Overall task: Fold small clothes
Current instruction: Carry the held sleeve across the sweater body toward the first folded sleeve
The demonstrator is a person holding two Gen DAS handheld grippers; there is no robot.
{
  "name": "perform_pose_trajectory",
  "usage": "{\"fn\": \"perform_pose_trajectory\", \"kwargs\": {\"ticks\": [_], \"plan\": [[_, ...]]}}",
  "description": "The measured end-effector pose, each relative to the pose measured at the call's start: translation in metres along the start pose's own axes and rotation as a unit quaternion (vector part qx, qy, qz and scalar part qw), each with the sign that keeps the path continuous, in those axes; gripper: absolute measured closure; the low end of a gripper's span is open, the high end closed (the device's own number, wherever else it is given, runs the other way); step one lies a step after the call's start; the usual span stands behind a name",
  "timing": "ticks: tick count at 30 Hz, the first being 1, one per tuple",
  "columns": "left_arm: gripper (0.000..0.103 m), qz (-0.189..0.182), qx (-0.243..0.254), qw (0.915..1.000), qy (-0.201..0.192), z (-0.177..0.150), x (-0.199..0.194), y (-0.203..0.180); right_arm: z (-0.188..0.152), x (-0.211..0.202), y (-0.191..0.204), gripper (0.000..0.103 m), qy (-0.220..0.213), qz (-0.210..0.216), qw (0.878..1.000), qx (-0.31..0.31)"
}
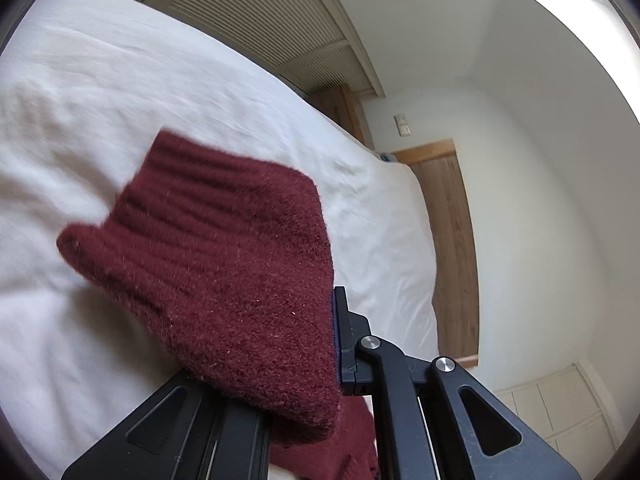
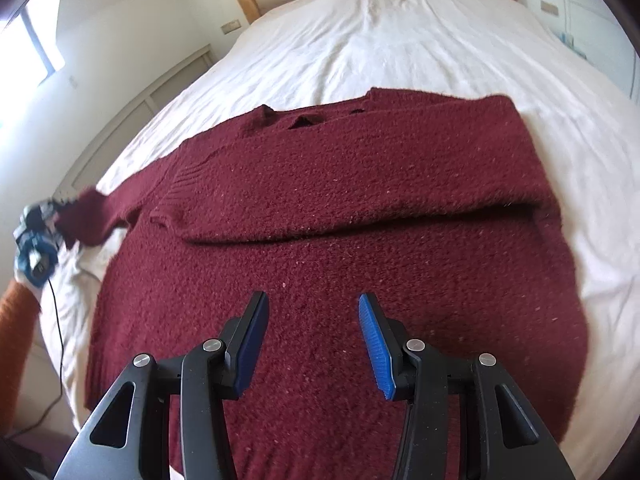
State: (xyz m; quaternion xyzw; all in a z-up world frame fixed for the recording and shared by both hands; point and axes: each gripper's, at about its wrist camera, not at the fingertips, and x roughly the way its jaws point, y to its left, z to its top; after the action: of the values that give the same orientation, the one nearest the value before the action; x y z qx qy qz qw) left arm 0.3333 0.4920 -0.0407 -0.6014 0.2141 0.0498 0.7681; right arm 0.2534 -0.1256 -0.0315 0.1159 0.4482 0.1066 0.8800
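Right wrist: right gripper (image 2: 310, 344) released above maroon sweater (image 2: 340, 208) on bed (image 2: 400, 32) | left gripper (image 1: 312, 344) grasping sweater sleeve (image 1: 224, 248), blocking view | cable (image 2: 60, 344) beside sweater

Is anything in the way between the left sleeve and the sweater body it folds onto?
Nothing visible. The left hand-held gripper holds the sleeve cuff; the sweater lies flat on the bed, right sleeve already folded across.

No text, label, brand, number or sign can be read in either view.
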Motion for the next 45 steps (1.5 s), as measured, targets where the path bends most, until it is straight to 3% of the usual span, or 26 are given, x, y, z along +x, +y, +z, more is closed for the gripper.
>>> {"fn": "perform_pose_trajectory", "kwargs": {"ticks": [11,18,26,33,40,45], "plan": [[0.099,-0.037,0.060,0.9940,0.083,-0.090,0.054,-0.086,-0.016,-0.018,-0.017,0.054,-0.005,-0.011,1.000,-0.007],[0.099,-0.055,0.106,0.9827,0.142,-0.164,0.085,-0.136,-0.030,-0.034,-0.041,0.054,-0.019,-0.011,1.000,0.012],[0.099,-0.076,0.143,0.9640,0.211,-0.249,0.122,-0.173,-0.043,-0.046,-0.068,0.054,-0.027,-0.021,0.999,0.030],[0.099,-0.064,0.189,0.9377,0.285,-0.333,0.158,-0.182,-0.047,-0.051,-0.084,0.054,-0.031,-0.029,0.998,0.040],[0.099,0.004,0.261,0.9037,0.340,-0.408,0.181,-0.163,-0.049,-0.052,-0.092,0.054,-0.031,-0.034,0.998,0.045],[0.099,0.040,0.293,0.8850,0.360,-0.430,0.181,-0.141,-0.050,-0.051,-0.094,0.054,-0.030,-0.034,0.998,0.046]]}}
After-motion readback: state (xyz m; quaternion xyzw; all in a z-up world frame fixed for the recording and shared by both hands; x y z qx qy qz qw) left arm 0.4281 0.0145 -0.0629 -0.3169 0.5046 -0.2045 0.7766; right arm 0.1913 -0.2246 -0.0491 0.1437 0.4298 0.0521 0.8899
